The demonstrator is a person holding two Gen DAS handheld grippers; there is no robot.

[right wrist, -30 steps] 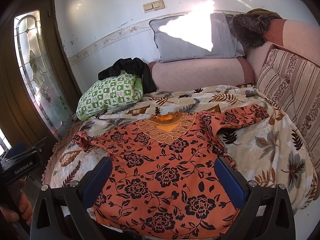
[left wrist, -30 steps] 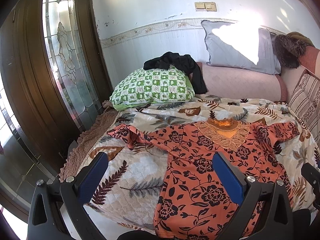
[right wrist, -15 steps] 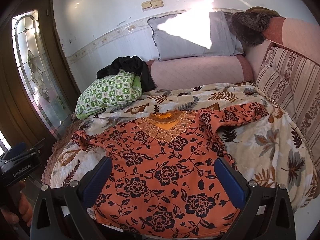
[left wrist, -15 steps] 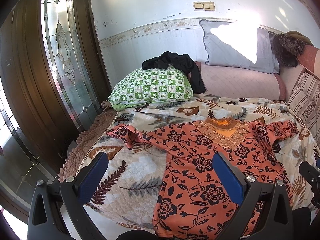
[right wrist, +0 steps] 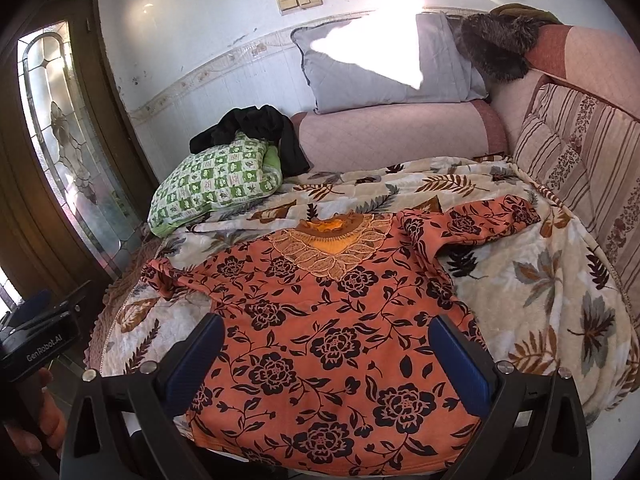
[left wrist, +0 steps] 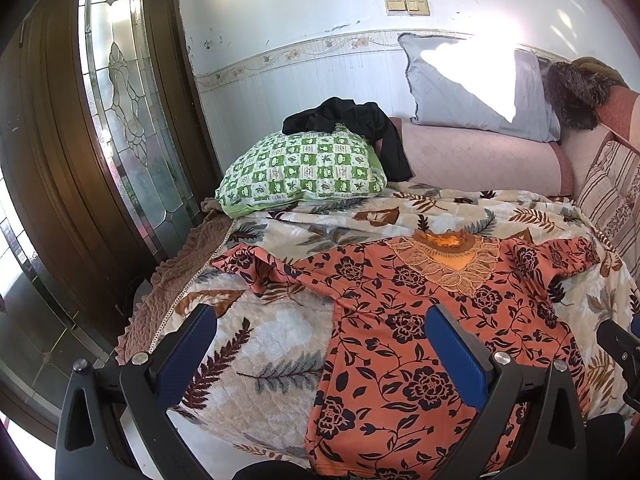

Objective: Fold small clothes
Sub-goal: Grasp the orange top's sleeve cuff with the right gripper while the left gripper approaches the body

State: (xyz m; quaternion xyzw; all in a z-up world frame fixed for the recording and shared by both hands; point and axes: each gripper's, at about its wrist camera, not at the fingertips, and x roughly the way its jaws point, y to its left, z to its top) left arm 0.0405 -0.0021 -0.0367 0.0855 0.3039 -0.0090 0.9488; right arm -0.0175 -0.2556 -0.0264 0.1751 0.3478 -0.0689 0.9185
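An orange top with black flowers (left wrist: pixel 432 312) (right wrist: pixel 328 320) lies spread flat on a leaf-print blanket (left wrist: pixel 280 352) (right wrist: pixel 540 288), its embroidered collar away from me and both sleeves out to the sides. My left gripper (left wrist: pixel 322 336) hovers open near the bed's front edge, over the top's left side. Above the lower middle of the top, my right gripper (right wrist: pixel 326 340) is open too. Neither holds anything. The left device shows at the left edge of the right wrist view, in a hand (right wrist: pixel 44 420).
A green checked pillow (left wrist: pixel 304 168) with a black garment (left wrist: pixel 352 120) on it lies at the back left. A grey pillow (left wrist: pixel 472 88) leans on the wall over a pink bolster (left wrist: pixel 480 160). A striped cushion (right wrist: pixel 580 152) lines the right side. A wooden door (left wrist: pixel 100 140) stands at left.
Both grippers have drifted slightly; the view shifts a little. The top has not moved and both grippers stay open.
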